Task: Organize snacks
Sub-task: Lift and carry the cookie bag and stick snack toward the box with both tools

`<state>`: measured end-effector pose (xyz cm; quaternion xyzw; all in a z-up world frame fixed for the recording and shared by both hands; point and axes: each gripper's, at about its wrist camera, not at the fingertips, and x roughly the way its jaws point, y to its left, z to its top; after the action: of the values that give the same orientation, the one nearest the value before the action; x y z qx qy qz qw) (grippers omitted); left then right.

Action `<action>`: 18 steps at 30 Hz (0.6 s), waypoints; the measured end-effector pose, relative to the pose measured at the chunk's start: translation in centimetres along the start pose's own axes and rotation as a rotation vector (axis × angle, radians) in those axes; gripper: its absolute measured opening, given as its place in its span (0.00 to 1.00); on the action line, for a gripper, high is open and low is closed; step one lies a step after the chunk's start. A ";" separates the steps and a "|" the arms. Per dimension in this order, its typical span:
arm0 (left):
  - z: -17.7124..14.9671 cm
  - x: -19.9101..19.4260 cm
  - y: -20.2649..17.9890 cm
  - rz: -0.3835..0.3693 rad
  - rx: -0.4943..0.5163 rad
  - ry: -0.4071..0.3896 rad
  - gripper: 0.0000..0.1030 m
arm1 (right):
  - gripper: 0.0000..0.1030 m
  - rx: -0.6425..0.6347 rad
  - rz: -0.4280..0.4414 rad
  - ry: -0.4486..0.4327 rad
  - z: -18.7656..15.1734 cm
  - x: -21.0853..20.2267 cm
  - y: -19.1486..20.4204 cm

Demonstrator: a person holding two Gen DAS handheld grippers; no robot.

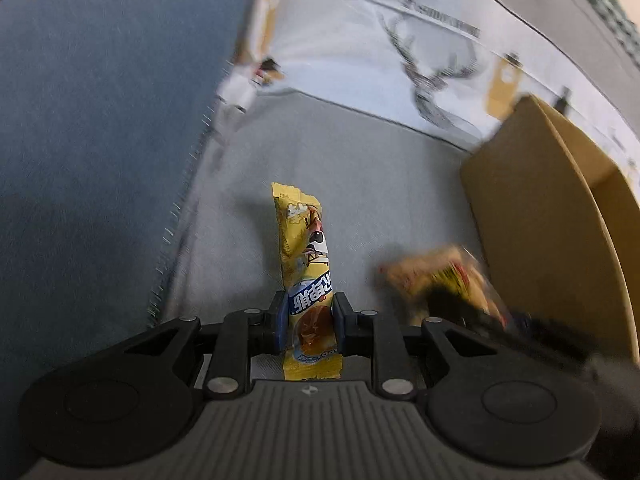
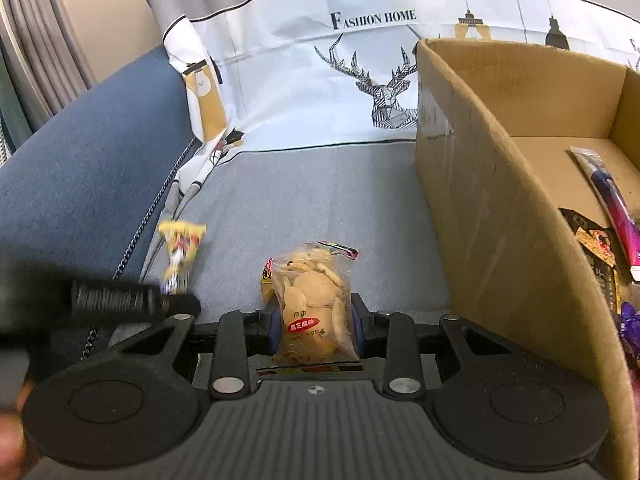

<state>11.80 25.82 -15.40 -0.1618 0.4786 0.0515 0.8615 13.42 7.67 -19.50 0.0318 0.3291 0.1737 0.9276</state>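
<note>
My left gripper (image 1: 308, 320) is shut on a long yellow snack packet (image 1: 304, 256), held above the grey sofa seat. My right gripper (image 2: 316, 320) is shut on a clear bag of round crackers (image 2: 312, 296) with a red label. The left gripper and its yellow packet (image 2: 180, 248) show blurred at the left of the right wrist view. The right gripper with the cracker bag (image 1: 444, 276) shows blurred at the right of the left wrist view. An open cardboard box (image 2: 500, 208) stands to the right, with several snack packets (image 2: 612, 200) inside.
A grey seat cover (image 2: 320, 200) with a deer print and "FASHION HOME" on the backrest (image 2: 360, 80) covers a blue sofa (image 2: 80, 152). The box's near wall (image 1: 540, 232) stands tall to the right of both grippers. A curtain (image 2: 32, 40) hangs far left.
</note>
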 end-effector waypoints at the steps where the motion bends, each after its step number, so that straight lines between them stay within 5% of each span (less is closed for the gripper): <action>1: 0.0 0.2 0.2 -0.014 -0.010 0.028 0.25 | 0.33 -0.003 0.000 0.005 0.0 0.1 0.0; 5: 1.3 0.5 0.9 -0.067 -0.050 0.006 0.48 | 0.36 -0.004 0.014 0.033 -0.2 0.8 -0.1; 11: 1.4 1.1 0.3 -0.063 -0.052 0.022 0.48 | 0.40 -0.020 0.000 0.036 -0.3 1.4 0.3; 13: 1.5 1.4 0.1 -0.055 -0.051 0.015 0.46 | 0.40 -0.026 0.000 0.041 -0.3 1.4 0.2; 18: 1.8 1.7 -0.1 -0.034 -0.043 0.018 0.18 | 0.41 -0.033 0.003 0.044 -0.2 1.6 0.3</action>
<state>14.16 26.24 -15.93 -0.1887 0.4821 0.0456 0.8543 14.35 8.44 -20.60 0.0133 0.3466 0.1812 0.9203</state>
